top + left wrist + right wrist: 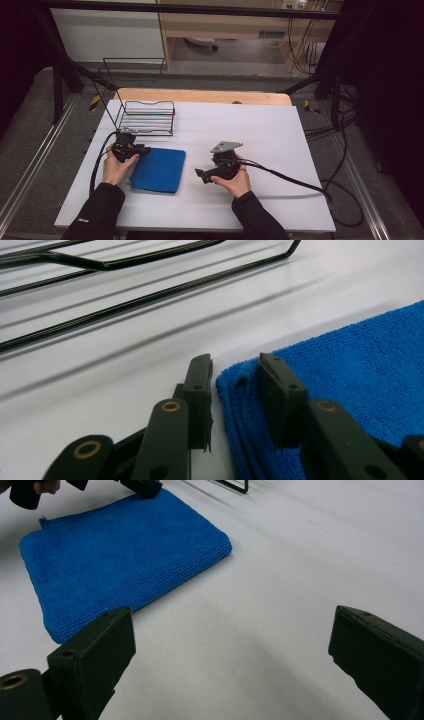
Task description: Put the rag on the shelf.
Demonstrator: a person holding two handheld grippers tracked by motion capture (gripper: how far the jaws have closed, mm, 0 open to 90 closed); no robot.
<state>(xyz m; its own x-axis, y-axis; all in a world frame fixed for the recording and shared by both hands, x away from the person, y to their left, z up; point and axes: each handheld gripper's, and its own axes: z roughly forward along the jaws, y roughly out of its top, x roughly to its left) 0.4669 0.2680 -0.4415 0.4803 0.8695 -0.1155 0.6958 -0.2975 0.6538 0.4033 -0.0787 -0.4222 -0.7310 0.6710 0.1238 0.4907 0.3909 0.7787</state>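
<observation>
Now left tool (234, 385) part-open, astride blue cloth (360, 370) corner, right tool (230, 670) wide, empty

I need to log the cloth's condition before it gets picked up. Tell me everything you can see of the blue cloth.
The blue cloth is a folded microfibre-looking towel, roughly rectangular, lying flat on the white table in front of the black wire rack. Stacked fold layers show at its corner. The left gripper straddles that corner, one jaw on top, one beside it on the table, not yet clearly pinching. The right gripper stands open, apart from it.
</observation>
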